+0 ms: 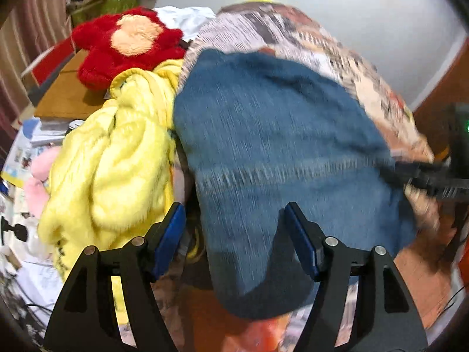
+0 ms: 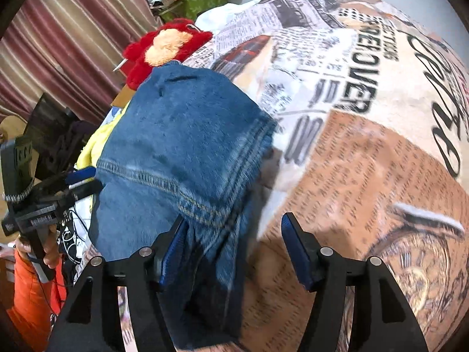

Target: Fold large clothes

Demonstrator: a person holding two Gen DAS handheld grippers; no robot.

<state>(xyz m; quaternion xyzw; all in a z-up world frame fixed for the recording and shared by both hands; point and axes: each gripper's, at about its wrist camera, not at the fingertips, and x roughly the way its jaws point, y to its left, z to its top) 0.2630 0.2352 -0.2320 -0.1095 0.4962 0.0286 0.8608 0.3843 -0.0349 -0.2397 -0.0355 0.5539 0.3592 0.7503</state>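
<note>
Folded blue jeans (image 1: 278, 146) lie on a bed cover printed like newspaper (image 1: 293, 29). My left gripper (image 1: 234, 228) hangs over their near left edge, open, with denim under the gap and neither pad pressing it. In the right wrist view the jeans (image 2: 176, 135) show a stitched seam and a frayed hem. My right gripper (image 2: 231, 237) is open too: its left pad brushes the hanging denim and its right pad stands clear over the cover (image 2: 366, 161). Each gripper shows in the other's view, the left (image 2: 85, 182) and the right (image 1: 410, 174), both at the jeans' sides.
A crumpled yellow fleece garment (image 1: 117, 161) lies left of the jeans. Behind it sit a red plush toy (image 1: 129, 47) and a white cloth (image 1: 187, 20). Striped curtains (image 2: 73, 29) hang at the left. A hand (image 2: 49, 252) with an orange sleeve (image 2: 29, 293) holds the left gripper.
</note>
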